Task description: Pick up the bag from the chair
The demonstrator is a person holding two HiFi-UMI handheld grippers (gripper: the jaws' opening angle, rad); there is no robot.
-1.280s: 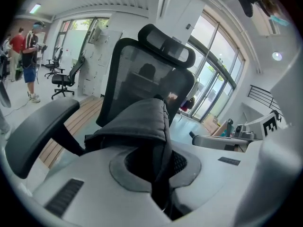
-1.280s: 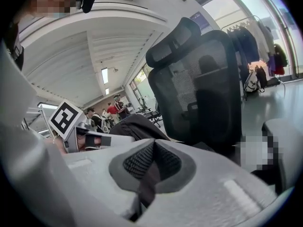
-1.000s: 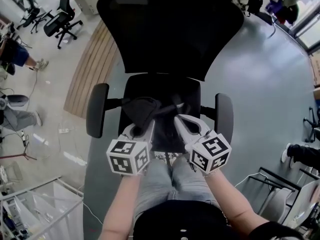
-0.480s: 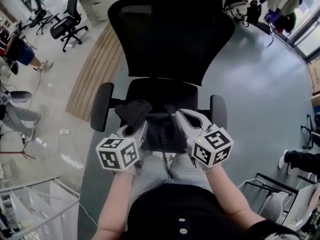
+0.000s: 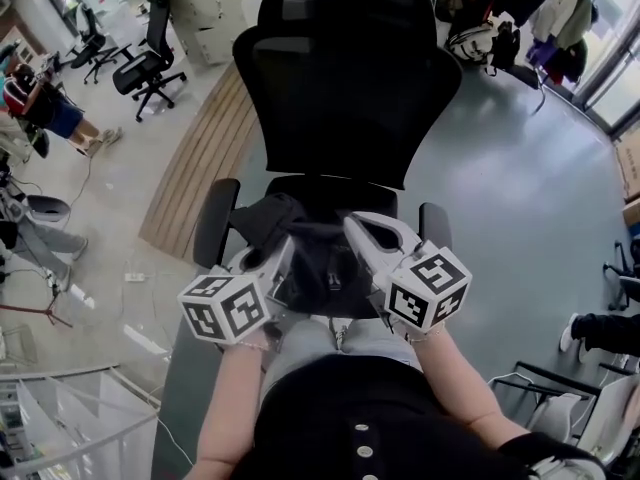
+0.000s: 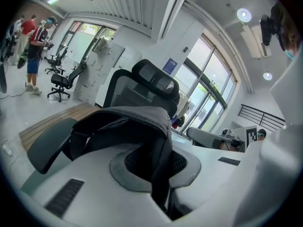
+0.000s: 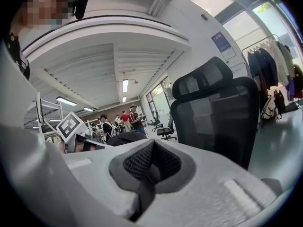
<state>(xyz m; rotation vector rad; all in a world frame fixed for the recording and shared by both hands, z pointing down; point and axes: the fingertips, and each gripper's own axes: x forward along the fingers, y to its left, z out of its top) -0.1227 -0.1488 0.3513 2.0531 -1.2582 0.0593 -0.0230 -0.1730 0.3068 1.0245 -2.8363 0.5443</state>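
Lifting evenly matters here: the left gripper [image 5: 283, 258] and right gripper [image 5: 356, 236] each have their jaws clamped on the black bag [image 5: 318, 260], which is slung between them over the near edge of the chair [image 5: 350, 108] seat. Armrests [image 5: 216, 223] flank it left and right, so a straight rise should avoid snags. Other office chairs [image 5: 150, 63] stand far left.

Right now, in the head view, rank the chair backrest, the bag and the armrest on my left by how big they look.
1. Chair backrest, largest by far.
2. Bag, partly hidden, so its full size is unsure.
3. Armrest, smallest.
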